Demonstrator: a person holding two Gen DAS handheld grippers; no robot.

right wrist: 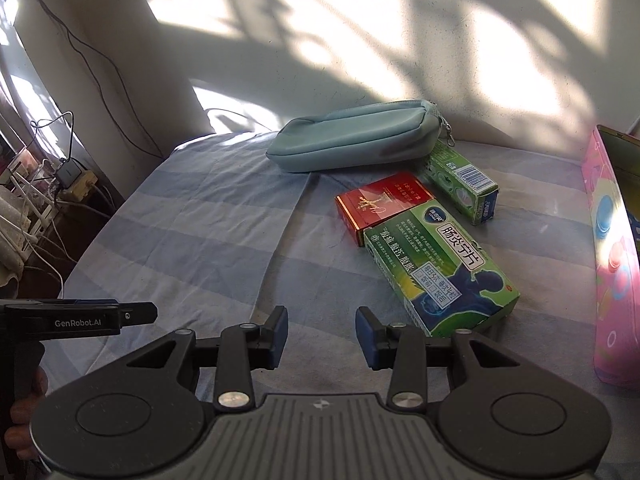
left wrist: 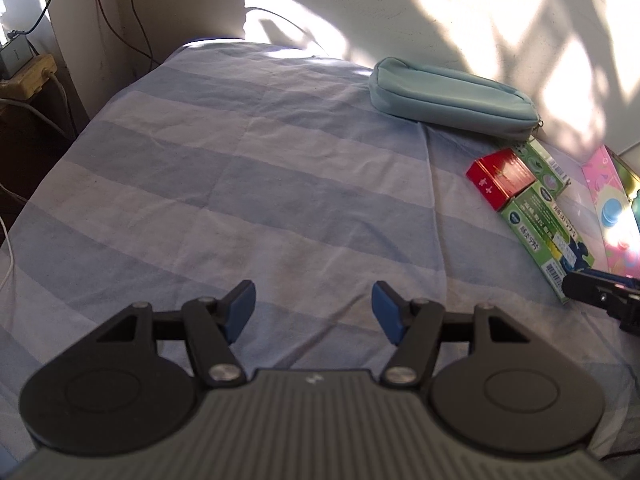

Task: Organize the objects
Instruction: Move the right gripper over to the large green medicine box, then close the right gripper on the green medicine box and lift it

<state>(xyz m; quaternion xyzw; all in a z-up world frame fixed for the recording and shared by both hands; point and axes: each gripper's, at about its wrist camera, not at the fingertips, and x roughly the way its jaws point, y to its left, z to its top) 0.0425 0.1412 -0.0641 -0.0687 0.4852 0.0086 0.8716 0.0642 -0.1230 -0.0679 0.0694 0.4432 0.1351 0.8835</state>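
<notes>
Hovering low over the striped cloth, the left gripper has its jaws wide apart and empty, nothing ahead of them. The right gripper is likewise spread and empty; the big green box lies just ahead-right of its jaws, touching the red box, probably the first pick. Pouch and small green box lie beyond, the pink tin far right

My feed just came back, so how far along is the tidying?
Nothing looks put away yet. The left gripper and right gripper are both open and empty. Still loose on the blue striped cloth: the teal fabric zip pouch, red cardboard box, large green medicine box and small green box.
</notes>
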